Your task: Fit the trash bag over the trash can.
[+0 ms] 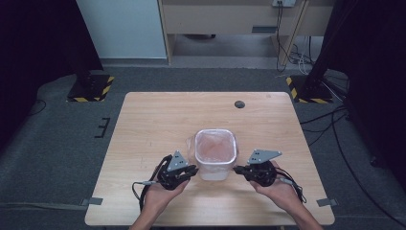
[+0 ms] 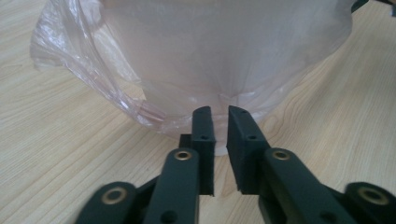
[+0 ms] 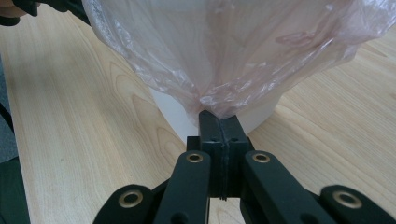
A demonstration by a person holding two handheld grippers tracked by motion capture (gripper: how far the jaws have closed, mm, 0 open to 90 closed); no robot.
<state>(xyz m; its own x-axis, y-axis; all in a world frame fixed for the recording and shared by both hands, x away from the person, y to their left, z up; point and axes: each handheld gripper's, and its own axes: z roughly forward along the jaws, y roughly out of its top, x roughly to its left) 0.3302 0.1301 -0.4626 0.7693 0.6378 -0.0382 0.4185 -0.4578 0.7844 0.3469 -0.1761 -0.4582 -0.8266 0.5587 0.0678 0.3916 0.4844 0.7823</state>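
Small white plastic bin lined with a thin pinkish clear plastic bag, near the front middle of the pale wooden table. Right gripper clamped on a pinch of bag film (jaws pressed together). Left gripper slightly parted at the bin's foot, holding nothing.

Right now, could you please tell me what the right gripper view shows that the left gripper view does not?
Right gripper view: the right tongs shut on a gathered pinch of the bag, with the bin showing white beneath the film. Left gripper view: the left tongs stand slightly apart at the bag's hanging edge, a gap between them, gripping nothing that can be made out. Both: the clear bag draped over the bin, on the wooden table.
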